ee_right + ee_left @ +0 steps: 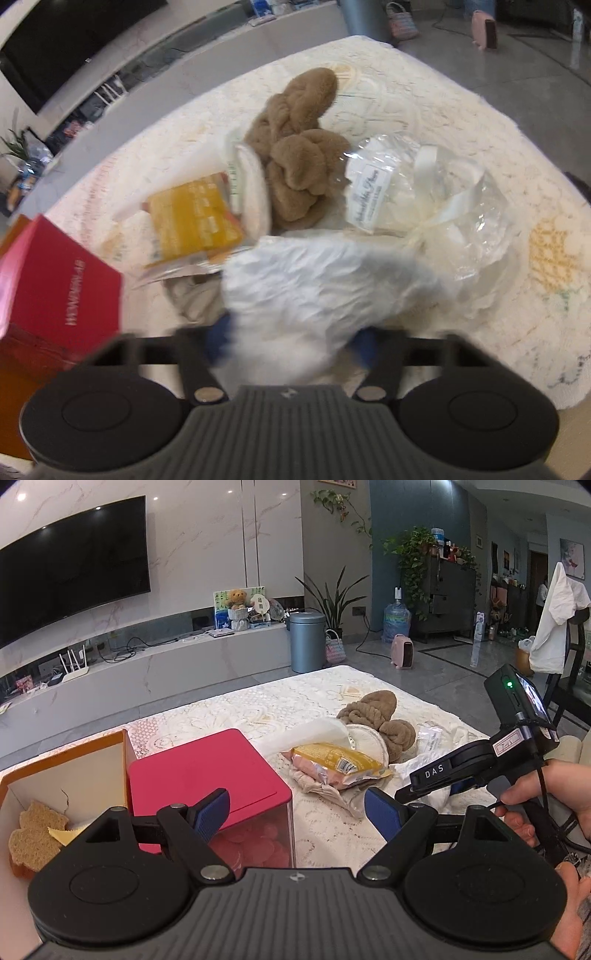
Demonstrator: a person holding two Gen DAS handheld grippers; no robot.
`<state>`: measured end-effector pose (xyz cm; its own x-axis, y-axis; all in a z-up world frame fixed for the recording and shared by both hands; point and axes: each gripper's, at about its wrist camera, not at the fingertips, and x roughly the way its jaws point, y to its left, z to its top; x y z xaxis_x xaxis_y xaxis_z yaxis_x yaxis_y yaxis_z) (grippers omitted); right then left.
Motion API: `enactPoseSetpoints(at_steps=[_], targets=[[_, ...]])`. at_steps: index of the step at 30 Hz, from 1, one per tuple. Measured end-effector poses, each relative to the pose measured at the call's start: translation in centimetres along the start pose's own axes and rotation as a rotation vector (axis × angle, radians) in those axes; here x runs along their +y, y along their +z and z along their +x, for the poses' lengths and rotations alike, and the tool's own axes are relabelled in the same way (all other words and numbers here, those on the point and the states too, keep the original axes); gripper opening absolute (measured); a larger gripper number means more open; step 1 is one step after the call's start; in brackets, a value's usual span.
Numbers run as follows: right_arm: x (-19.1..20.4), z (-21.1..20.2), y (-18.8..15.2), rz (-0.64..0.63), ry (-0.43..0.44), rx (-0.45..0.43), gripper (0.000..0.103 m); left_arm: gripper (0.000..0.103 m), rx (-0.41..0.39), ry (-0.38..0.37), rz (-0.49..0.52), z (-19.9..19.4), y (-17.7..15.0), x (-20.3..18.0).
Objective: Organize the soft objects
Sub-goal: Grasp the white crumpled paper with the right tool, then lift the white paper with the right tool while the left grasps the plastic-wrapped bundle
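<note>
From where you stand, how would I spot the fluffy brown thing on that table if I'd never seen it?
Start at the table with the cream lace cloth and look to its far side, beyond the red-lidded box. There, in the heap of soft things, lies the brown plush towel, just behind the yellow packet. It alone is tan, fuzzy and twisted into knots; its neighbours are white or plastic-wrapped.

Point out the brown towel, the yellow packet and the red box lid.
brown towel [295, 166]: right wrist view, middle fold.
yellow packet [334, 758]: left wrist view, top face.
red box lid [207, 771]: left wrist view, flat top.
</note>
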<state>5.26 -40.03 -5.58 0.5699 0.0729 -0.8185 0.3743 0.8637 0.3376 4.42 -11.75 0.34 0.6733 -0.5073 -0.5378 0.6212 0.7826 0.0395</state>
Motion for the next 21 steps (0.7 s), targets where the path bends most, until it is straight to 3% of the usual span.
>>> enactPoseSetpoints(at_steps=[1, 3, 10, 13, 18, 21], targets=[[-0.1, -0.2, -0.1, 0.004, 0.007, -0.009, 0.048, 0.097, -0.002, -0.004, -0.001, 0.0, 0.0, 0.1], [-0.3, -0.9, -0.1, 0.003, 0.014, -0.016, 0.034, 0.097, -0.004, -0.001, -0.001, -0.1, 0.1, 0.2], [-0.8, -6.6, 0.2, 0.015, 0.139, -0.164, 0.033, 0.097, 0.007, 0.025, -0.014, 0.1, 0.2, 0.6], [-0.7, -8.3, 0.3, 0.003, 0.152, -0.206, 0.033, 0.097, 0.018, 0.035, -0.016, 0.3, 0.1, 0.6], [-0.8, -10.4, 0.5, 0.006, 0.217, -0.255, 0.033, 0.097, 0.021, 0.037, -0.006, 0.4, 0.0, 0.4], [-1.2, -11.2, 0.6, 0.029, 0.317, -0.266, 0.033, 0.097, 0.022, 0.035, 0.003, 0.3, -0.2, 0.3]])
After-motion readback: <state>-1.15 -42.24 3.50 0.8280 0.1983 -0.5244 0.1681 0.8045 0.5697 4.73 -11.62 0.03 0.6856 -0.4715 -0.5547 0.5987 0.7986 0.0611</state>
